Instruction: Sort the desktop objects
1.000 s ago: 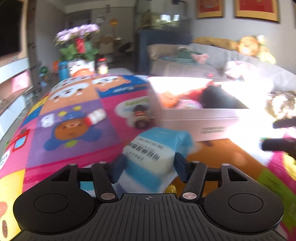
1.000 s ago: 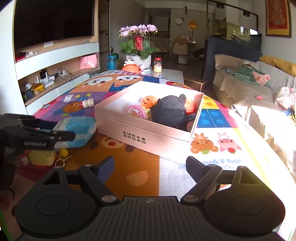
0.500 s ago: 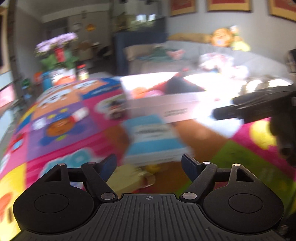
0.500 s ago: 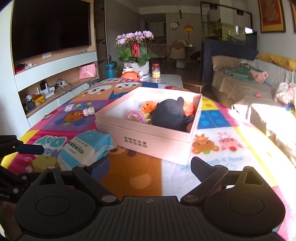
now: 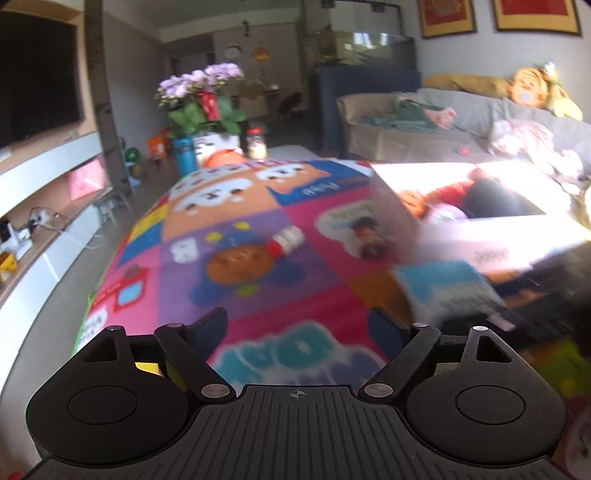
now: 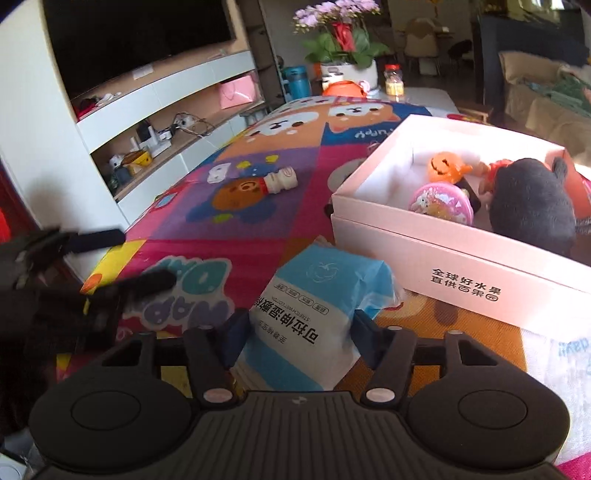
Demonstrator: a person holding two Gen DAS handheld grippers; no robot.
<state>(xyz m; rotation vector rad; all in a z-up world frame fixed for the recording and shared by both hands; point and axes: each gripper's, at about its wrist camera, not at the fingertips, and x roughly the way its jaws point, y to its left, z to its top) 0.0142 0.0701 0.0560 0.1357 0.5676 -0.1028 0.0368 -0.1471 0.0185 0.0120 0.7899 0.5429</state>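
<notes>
Cartoon-print mat carries box, wipes pack, bottle.

Room around you — a living room in daylight. To your left, a dark television above a white shelf unit with cables and small clutter. Ahead, a potted purple orchid. To your right, a grey sofa strewn with cloth; two red framed pictures hang on the pale wall. Strong sun falls at right — glare there.
</notes>
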